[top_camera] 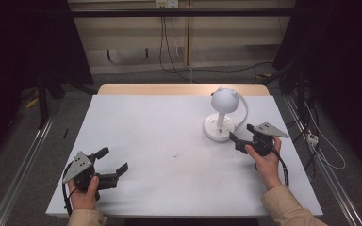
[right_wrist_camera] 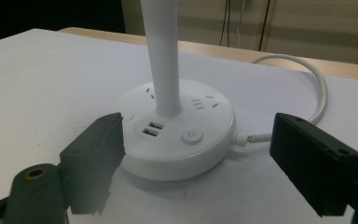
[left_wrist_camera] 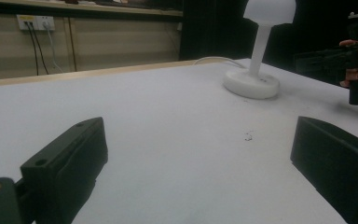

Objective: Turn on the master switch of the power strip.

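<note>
A white plastic desk lamp (top_camera: 220, 120) with a round dome head, a slim stalk and a round socket base stood toward the far right part of the white table (top_camera: 160, 141). Its white cord (right_wrist_camera: 314, 88) looped away behind the base, on the far side of the lamp.

The right gripper (top_camera: 239, 137) sat just beside the lamp's base on its near right side, held by a hand in a beige sleeve (top_camera: 287, 207). Its black jaws stood wide apart and clamped nothing; in the right gripper view one jaw lay close against the base's rim, though whether it touched could not be told, and the other lay out beside the cord's plug end. The base's top showed a round power button (right_wrist_camera: 191, 136), a pair of USB ports (right_wrist_camera: 152, 129) and socket slots.

The left gripper (top_camera: 114, 160) rested well apart from the lamp, near the table's near left corner. Its jaws were also spread, with bare table between them. A small dark mark (top_camera: 175, 155) lay on the table between that gripper and the lamp.
</note>
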Tool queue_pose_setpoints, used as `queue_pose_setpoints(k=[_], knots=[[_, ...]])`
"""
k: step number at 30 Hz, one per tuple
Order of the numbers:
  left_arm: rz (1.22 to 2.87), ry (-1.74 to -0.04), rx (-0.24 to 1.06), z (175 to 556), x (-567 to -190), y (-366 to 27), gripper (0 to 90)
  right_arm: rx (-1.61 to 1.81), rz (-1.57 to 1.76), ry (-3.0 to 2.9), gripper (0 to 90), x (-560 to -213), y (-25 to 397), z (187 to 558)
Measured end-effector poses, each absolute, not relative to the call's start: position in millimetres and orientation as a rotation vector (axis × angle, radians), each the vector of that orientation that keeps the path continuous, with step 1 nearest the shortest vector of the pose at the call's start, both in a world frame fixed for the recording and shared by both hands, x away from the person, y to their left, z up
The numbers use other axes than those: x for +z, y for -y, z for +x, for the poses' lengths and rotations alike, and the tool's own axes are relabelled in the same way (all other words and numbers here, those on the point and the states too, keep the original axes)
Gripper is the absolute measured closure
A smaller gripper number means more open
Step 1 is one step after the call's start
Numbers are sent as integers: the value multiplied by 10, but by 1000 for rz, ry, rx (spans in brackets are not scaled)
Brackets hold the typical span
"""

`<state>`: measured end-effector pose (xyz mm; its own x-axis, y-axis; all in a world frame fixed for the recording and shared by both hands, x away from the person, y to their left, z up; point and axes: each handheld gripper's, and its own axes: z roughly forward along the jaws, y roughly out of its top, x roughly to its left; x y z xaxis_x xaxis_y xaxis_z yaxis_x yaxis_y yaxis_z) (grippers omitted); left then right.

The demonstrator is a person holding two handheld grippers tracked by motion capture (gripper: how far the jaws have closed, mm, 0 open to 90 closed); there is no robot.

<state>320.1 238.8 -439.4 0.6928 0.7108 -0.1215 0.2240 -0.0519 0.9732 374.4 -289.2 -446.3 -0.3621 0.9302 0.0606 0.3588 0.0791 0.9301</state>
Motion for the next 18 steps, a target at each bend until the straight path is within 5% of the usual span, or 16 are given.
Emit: queue_pose_setpoints(k=[9,18], knots=[[1612,-778,466,3202,-4399,-2388,34,1273,1288,-1774,222,-4435,2923,3792],[1611,-779,465,3203,-4400,-2374,34,1262,1289,-1778,357,-4416,2970,3807]])
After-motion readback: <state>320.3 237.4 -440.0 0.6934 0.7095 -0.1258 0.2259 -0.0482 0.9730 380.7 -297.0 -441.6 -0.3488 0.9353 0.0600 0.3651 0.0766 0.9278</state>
